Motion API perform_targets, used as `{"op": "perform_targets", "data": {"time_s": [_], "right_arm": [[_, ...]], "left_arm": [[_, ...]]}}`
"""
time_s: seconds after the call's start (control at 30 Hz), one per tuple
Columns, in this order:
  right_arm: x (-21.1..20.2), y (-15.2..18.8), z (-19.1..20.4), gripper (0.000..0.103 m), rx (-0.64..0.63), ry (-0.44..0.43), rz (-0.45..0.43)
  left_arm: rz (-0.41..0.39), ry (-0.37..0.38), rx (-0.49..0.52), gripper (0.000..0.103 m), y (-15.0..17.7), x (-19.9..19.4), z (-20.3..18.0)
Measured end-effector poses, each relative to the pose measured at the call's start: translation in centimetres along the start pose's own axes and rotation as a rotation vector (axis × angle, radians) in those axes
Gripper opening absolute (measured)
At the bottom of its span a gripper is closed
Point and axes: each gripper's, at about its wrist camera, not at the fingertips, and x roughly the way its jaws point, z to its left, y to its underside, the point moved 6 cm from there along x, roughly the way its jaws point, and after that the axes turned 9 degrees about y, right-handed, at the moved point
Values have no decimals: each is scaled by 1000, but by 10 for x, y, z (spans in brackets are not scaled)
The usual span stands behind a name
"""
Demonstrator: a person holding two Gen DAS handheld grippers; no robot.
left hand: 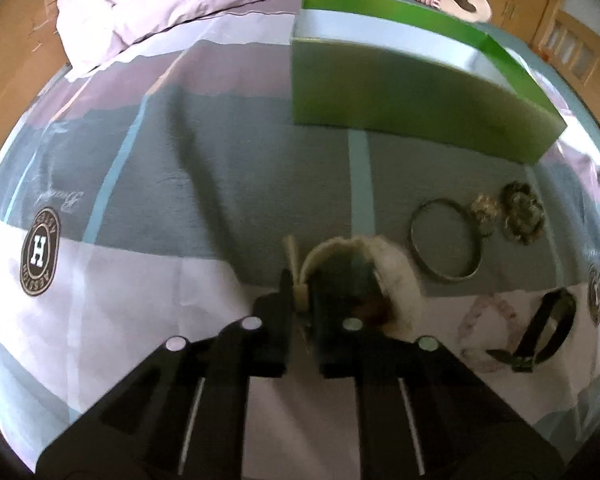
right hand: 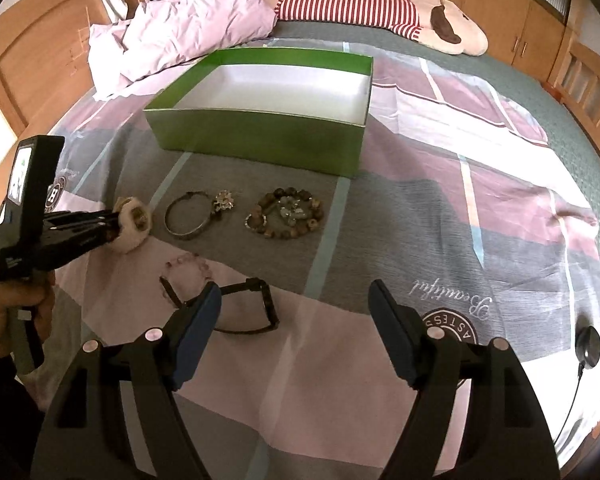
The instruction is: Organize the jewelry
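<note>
Though blurred, perhaps furry cream bracelet (left hand: 364, 264) in left hand-held gripper (left hand: 302, 300).

glossy green cardboard box (right hand: 260, 136) with matt white inside. soft matt cotton bedsheet (right hand: 440, 216), printed. smooth metal bangle (right hand: 188, 216). rough wooden bead bracelet (right hand: 286, 214). fluffy cream hair tie (right hand: 132, 224). matt black plastic gripper fingers (left hand: 284, 312).

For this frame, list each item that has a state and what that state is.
Green box: open, no lid, nothing visible inside.
Left gripper: shut on the fluffy cream piece, held off the bedspread.
Right gripper: open, holding nothing.
Metal bangle: lying flat on the bedspread.
Brown bead bracelet: lying flat, outside the box.
Black watch: lying on its side, strap looped.
</note>
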Motion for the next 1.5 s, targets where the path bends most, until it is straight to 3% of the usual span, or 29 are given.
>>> {"op": "perform_targets", "data": {"time_s": [0.27,0.37,0.47,0.57,0.93,1.07,1.1,1.13,1.2,1.5], "right_arm": [[-3,-2,-2,74,-1,7,-15],[-5,-2,-1,74,-4,15,-19],[-10,-1,-1,74,-13,21,-27],[-11,1,1,74,-26,31,-29],[-9,11,20,74,-78,51,-23],[-9,15,27,74,-94,51,-24],[-9,16,27,74,-94,51,-25],[-10,16,28,74,-95,50,-26],[-10,17,30,74,-103,46,-29],[-13,19,40,74,-147,25,-50]], "left_arm": [[-158,16,104,8,-3,-54,-21],[-175,45,123,8,-1,-79,-30],[-151,99,131,9,13,-96,-35],[-131,102,165,9,29,-100,-40],[15,84,110,11,55,-45,-27],[19,51,97,14,53,-32,-16],[1,43,101,28,50,-32,-15],[-14,34,105,59,49,-33,-13],[-65,-27,107,80,45,-40,-9],[-150,14,165,83,45,-94,-43]]}}
